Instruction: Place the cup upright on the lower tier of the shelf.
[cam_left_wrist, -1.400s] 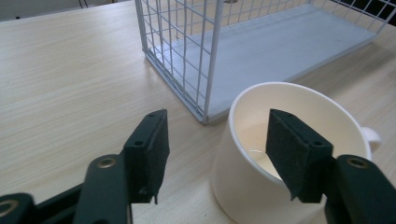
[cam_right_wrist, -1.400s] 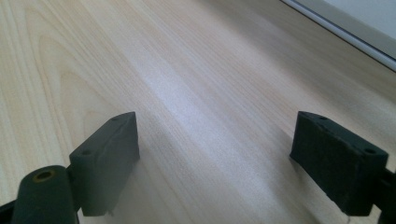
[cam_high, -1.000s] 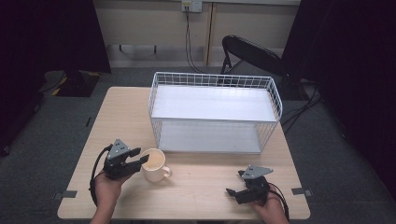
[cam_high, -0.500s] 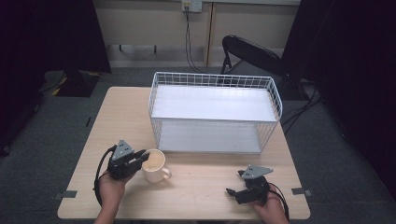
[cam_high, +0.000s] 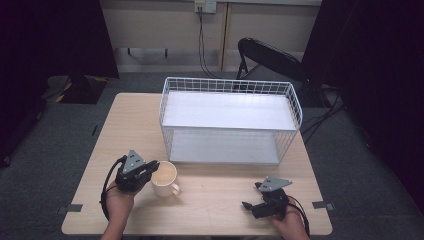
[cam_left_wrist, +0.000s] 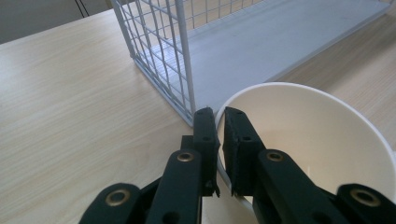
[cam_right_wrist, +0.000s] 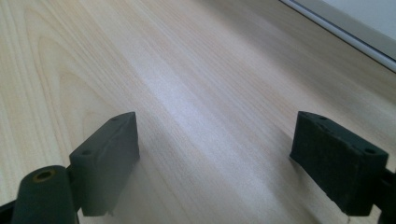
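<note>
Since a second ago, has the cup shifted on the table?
No. In the high view the cup sits at the same spot before the wire basket; the left tool has just closed on its rim.

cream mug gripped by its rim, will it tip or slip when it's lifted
The cream ceramic mug with a side handle looks rigid, so its wall should not flex. The left gripper pinches only one side of the rim, so it may tilt. Its glossy glaze probably makes it slippery.

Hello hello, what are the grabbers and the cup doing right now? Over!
Left gripper just closed, pinching the cup rim. Right gripper open, nothing in it, over bare table. Wire basket stands just behind the cup.
</note>
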